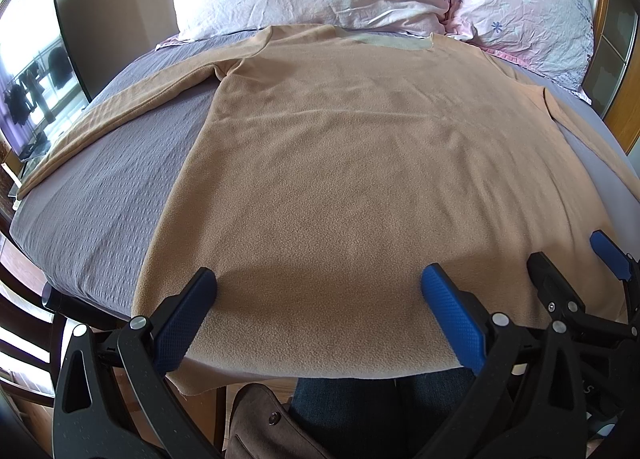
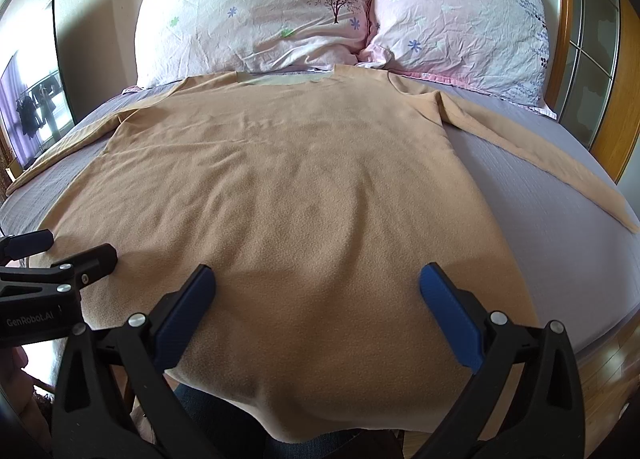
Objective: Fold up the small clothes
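A tan long-sleeved fleece top (image 1: 360,163) lies spread flat on the bed, neck towards the pillows, sleeves stretched out to both sides; it also shows in the right wrist view (image 2: 288,187). Its hem hangs over the near bed edge. My left gripper (image 1: 318,287) is open and empty, just above the hem on the left half. My right gripper (image 2: 318,287) is open and empty above the hem on the right half. The right gripper also shows at the right of the left wrist view (image 1: 576,255), and the left gripper shows at the left of the right wrist view (image 2: 68,245).
The bed has a grey-purple cover (image 1: 104,187). Two floral pillows (image 2: 260,11) lie at its head against a wooden headboard (image 2: 560,19). A dark screen (image 1: 36,59) stands at the far left. The person's legs (image 1: 380,411) are below the near bed edge.
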### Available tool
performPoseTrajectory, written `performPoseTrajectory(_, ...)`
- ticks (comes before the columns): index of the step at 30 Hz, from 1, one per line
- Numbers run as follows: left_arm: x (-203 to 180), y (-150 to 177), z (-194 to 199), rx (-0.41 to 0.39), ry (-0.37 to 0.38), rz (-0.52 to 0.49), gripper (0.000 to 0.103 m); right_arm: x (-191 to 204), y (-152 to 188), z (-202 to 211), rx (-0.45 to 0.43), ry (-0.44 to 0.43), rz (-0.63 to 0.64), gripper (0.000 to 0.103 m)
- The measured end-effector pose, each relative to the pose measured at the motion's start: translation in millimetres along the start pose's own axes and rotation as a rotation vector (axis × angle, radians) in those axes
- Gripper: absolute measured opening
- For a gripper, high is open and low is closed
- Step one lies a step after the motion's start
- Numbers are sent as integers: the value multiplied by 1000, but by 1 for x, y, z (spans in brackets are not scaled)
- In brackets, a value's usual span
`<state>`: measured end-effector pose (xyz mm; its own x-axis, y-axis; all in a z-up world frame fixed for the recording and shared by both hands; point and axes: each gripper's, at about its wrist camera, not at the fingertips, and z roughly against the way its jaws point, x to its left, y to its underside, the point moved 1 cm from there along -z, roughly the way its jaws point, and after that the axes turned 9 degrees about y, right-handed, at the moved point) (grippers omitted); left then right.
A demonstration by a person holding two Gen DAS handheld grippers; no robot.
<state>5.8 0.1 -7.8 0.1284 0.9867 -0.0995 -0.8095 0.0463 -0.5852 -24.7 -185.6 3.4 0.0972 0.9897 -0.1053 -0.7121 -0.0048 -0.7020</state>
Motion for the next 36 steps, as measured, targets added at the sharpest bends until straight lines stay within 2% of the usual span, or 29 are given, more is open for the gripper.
performPoseTrajectory(19,0,0,0,-4,0,-1,102,1,1,0,-3,-1,1,101)
performPoseTrajectory(22,-1,-1,1,-15,-1,-5,102,-4,1,0,-34,-29,16,101)
performPoseTrajectory(24,-2,1,3,-24,-1,-8,102,-14,-3,-4,-58,-85,31,101)
performPoseTrajectory(25,-3,2,4,-40,1,-14,102,-25,-5,-5,-55,-97,6,101)
performPoseTrajectory(27,-2,5,7,-70,4,-28,102,-68,-17,-8,-68,-115,-126,101)
performPoseTrajectory(29,-4,3,9,-90,10,-37,102,-137,-31,-8,-71,-77,-337,99)
performPoseTrajectory(30,-3,3,8,-111,24,-48,102,-172,-36,-10,-57,-45,-441,91)
performPoseTrajectory(31,-3,1,7,-122,35,-54,102,-207,-38,-14,-39,-19,-544,76)
performPoseTrajectory(32,-2,0,6,-132,51,-57,102,-229,-38,-17,-21,-1,-610,69)
performPoseTrajectory(33,0,-5,6,-152,99,-56,102,-268,-36,-25,19,41,-731,61)
performPoseTrajectory(35,4,-12,7,-181,178,-48,102,-323,-28,-39,83,79,-911,59)
performPoseTrajectory(36,6,-18,9,-211,245,-41,102,-341,-25,-45,101,91,-973,56)
